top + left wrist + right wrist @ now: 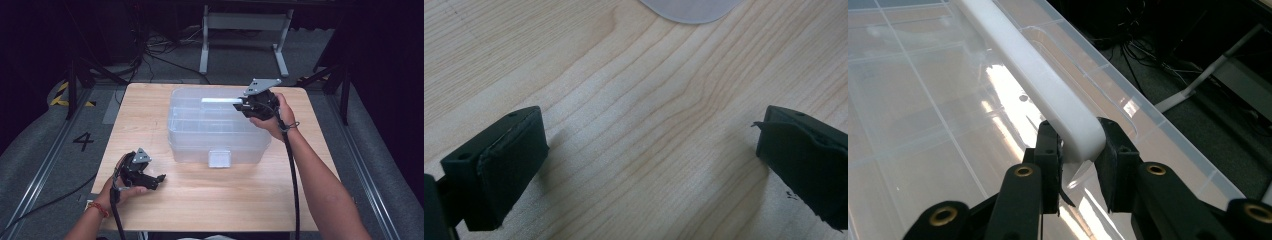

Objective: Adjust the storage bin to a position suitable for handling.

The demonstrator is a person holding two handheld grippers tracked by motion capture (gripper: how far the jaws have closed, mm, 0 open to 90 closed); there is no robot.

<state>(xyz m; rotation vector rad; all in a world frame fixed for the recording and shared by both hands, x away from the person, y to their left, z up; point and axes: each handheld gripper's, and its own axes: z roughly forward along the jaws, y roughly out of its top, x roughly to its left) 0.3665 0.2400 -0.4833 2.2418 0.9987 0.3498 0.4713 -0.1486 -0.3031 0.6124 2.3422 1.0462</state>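
Observation:
A clear plastic storage box (220,130) with its lid on stands in the middle of the wooden table (210,200). A white bar handle (217,100) lies along the lid's far side. My right gripper (240,106) is at the handle's right end. In the right gripper view its two jaws press on either side of the white handle (1038,80), so the right gripper (1077,145) is shut on it. My left gripper (159,179) rests low over the table at the front left. In its own view the left gripper (649,150) stands open with bare wood between the jaws.
A white latch (220,158) sits on the box's front wall. A translucent rounded edge (691,10) shows at the top of the left gripper view. Beyond the table are a grey metal stand (245,30) and floor cables (150,50).

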